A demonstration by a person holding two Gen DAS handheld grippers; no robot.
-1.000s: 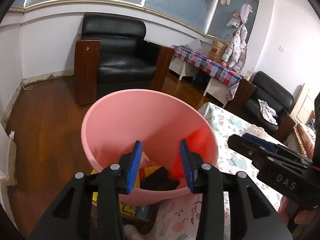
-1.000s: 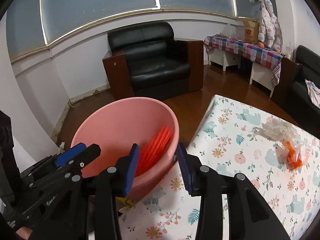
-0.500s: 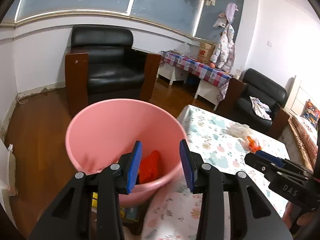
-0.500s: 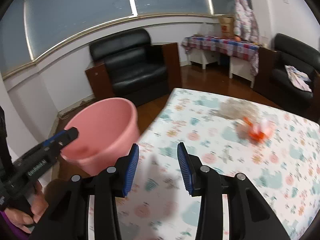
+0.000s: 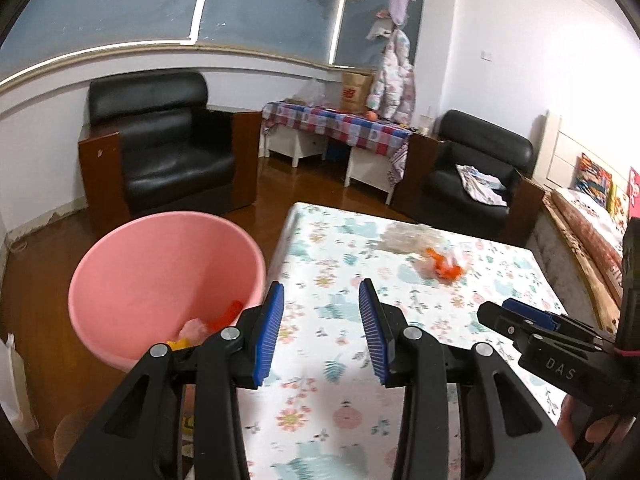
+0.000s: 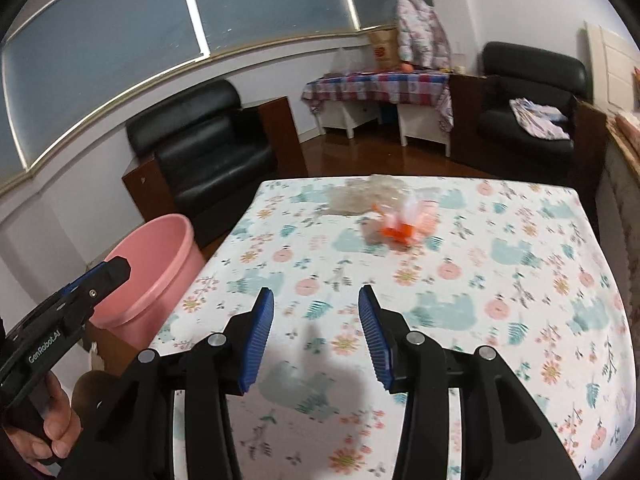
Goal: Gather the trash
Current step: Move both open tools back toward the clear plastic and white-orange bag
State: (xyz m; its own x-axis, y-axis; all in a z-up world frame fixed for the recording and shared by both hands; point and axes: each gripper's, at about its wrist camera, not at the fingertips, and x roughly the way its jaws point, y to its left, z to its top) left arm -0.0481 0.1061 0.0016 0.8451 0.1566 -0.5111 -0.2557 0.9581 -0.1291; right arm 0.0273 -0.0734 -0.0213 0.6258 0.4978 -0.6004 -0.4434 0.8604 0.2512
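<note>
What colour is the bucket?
Pink; the bucket shows best in the left wrist view.

Pretty lived-in room. There's a black leather armchair (image 5: 160, 148) with wooden sides against the wall under the big windows (image 5: 120, 4), and a second black armchair (image 5: 476, 172) off to the right with some crumpled cloth (image 5: 480, 188) on the seat. Between them sits a low white table with a plaid cloth (image 5: 340, 128), a brown paper bag (image 5: 355, 90) and an orange fruit (image 5: 371, 116) on top. A floral puffer jacket (image 5: 394, 72) hangs above it. Dark wood floor (image 5: 36, 248) throughout.
</note>
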